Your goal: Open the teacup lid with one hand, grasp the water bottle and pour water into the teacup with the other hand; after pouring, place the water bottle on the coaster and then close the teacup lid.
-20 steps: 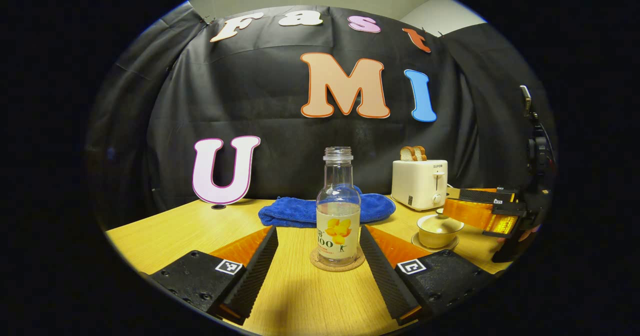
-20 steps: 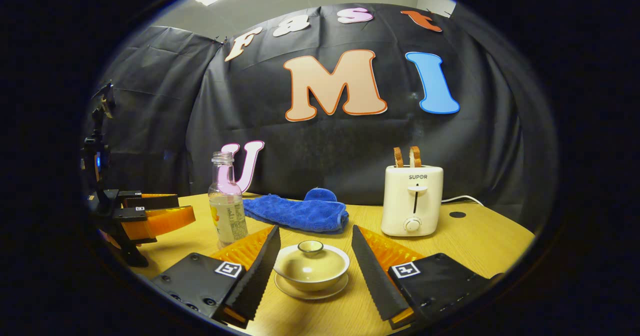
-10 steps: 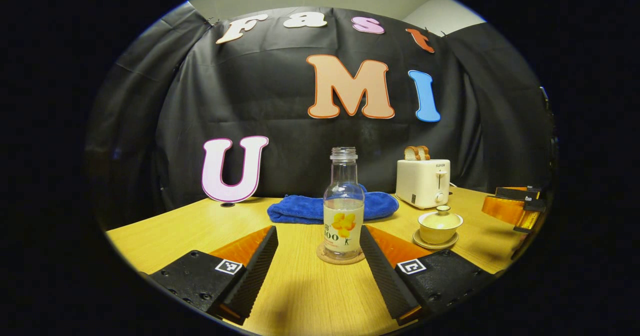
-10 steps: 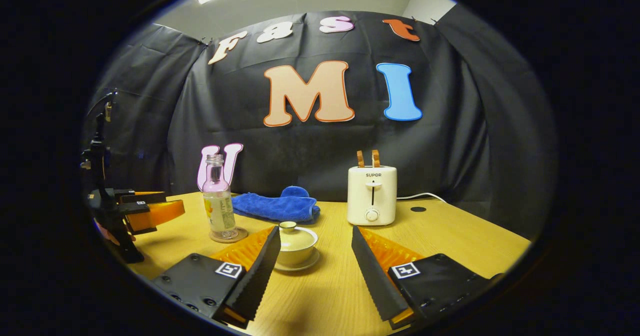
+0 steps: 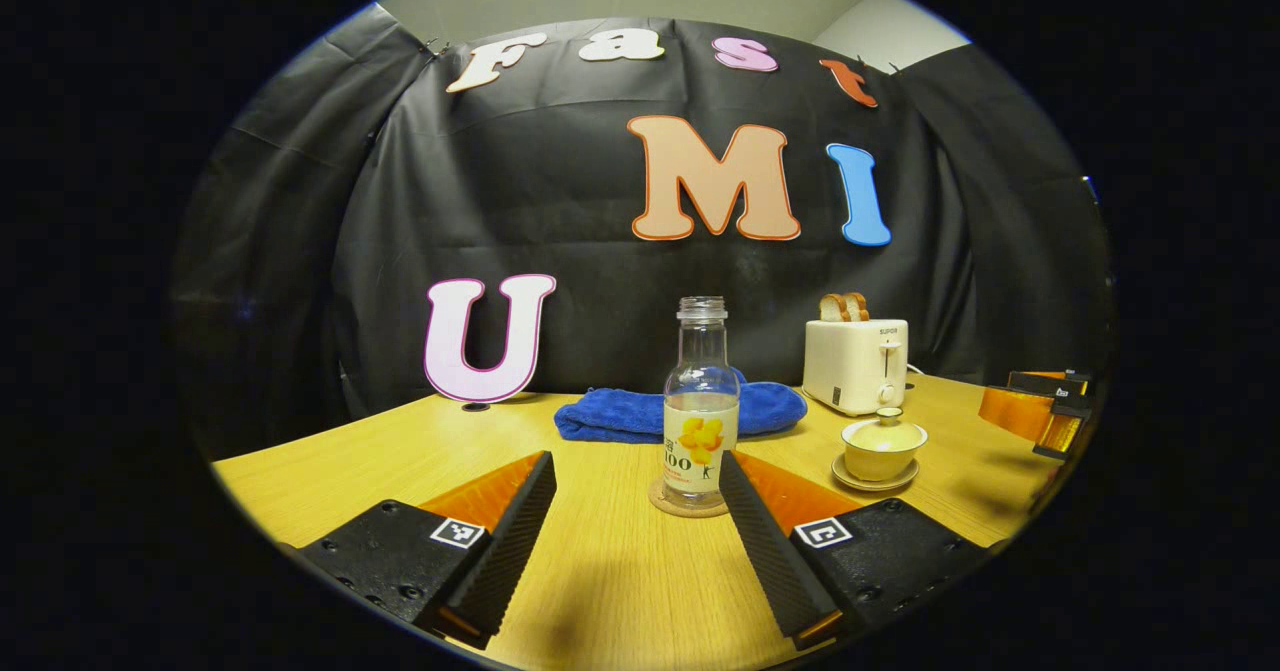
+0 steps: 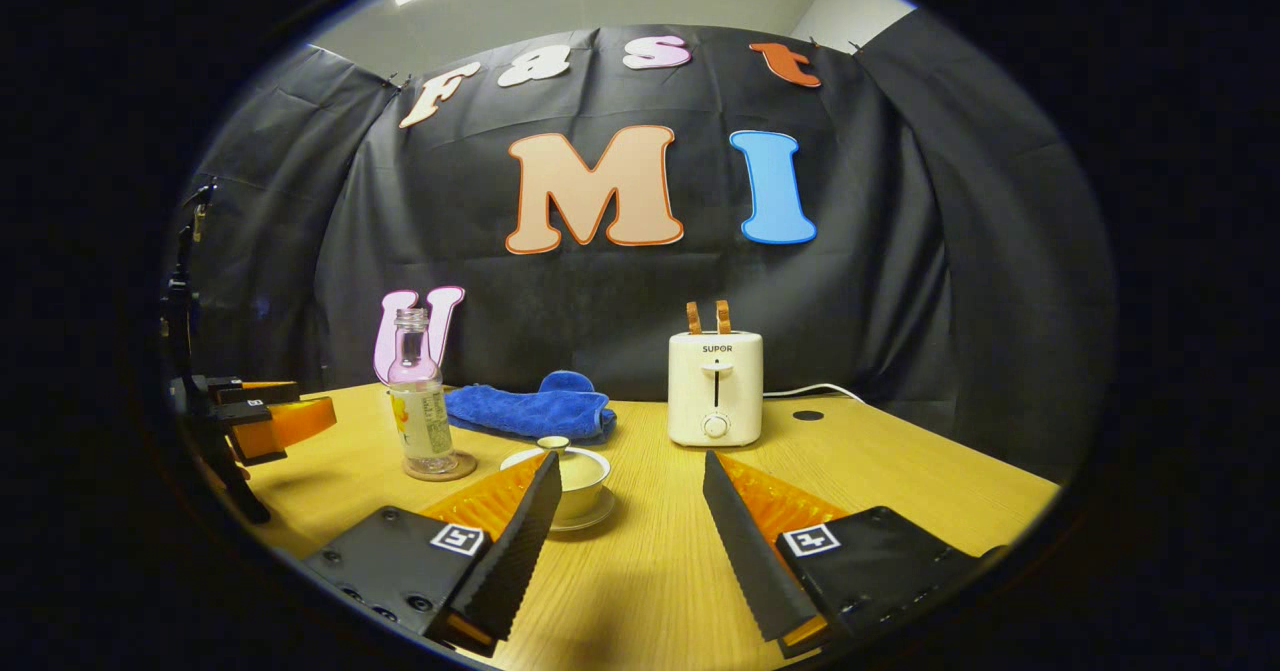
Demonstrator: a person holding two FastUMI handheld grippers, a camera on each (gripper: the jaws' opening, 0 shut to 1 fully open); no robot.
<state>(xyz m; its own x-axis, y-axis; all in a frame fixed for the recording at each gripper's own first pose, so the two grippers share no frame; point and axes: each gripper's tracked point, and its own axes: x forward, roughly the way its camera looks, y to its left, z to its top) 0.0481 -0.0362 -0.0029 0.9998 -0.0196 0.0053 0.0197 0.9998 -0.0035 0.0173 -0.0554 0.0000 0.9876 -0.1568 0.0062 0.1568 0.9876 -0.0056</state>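
A clear open-necked water bottle [image 5: 702, 411], partly filled, stands upright on a round cork coaster [image 5: 688, 503] just beyond my left gripper [image 5: 636, 463], which is open and empty. The lidded cream teacup [image 5: 883, 444] sits on its saucer to the right of the bottle. In the right gripper view the teacup [image 6: 585, 471] is partly hidden behind the near finger of my right gripper [image 6: 630, 463], also open and empty. The bottle [image 6: 420, 411] and coaster [image 6: 440, 468] stand further left. The left gripper [image 6: 262, 421] shows at the far left, the right gripper [image 5: 1040, 409] at the far right.
A blue folded cloth [image 5: 680, 413] lies behind the bottle. A white toaster [image 6: 715, 387] with two bread slices stands at the back, its cable running right. The wooden table [image 6: 900, 481] carries everything; the black cloth wall closes off the back.
Both grippers have drawn back from the table's objects, so bottle and teacup look smaller. The right gripper's view has shifted right, putting the teacup behind its left finger instead of between the fingers.
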